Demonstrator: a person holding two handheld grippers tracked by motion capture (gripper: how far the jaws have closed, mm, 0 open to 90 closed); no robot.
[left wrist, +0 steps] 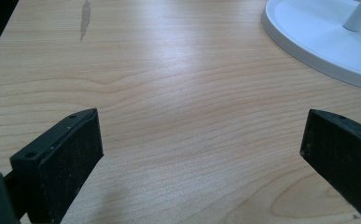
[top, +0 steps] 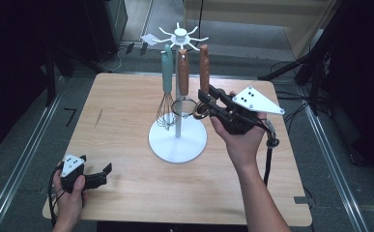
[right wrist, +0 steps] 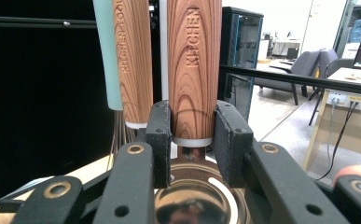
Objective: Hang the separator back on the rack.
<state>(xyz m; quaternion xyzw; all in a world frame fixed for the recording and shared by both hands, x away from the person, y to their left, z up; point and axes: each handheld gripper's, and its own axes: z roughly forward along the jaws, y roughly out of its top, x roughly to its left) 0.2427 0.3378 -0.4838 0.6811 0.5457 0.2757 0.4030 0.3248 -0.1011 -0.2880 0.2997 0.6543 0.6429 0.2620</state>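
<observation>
The right gripper clamps the lower end of the right wood-handled utensil, hanging on the white rack mid-table. Judged step: lift straight up to clear the hook, keeping the neighbouring handle untouched. The left gripper rests open, empty. The hook joint and utensil head are hard to make out.

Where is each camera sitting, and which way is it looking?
High view: above the person's side, looking forward and down on the table; both forearms show, with the left tongs and right tongs.
Left gripper view: on the left tongs, looking low across the table; two black jaws stand wide apart.
Right gripper view: on the right tongs, looking level at the wooden-handled utensil clamped between its jaws.
Shared: the white stand shows in the high view; its base in the left gripper view.
</observation>
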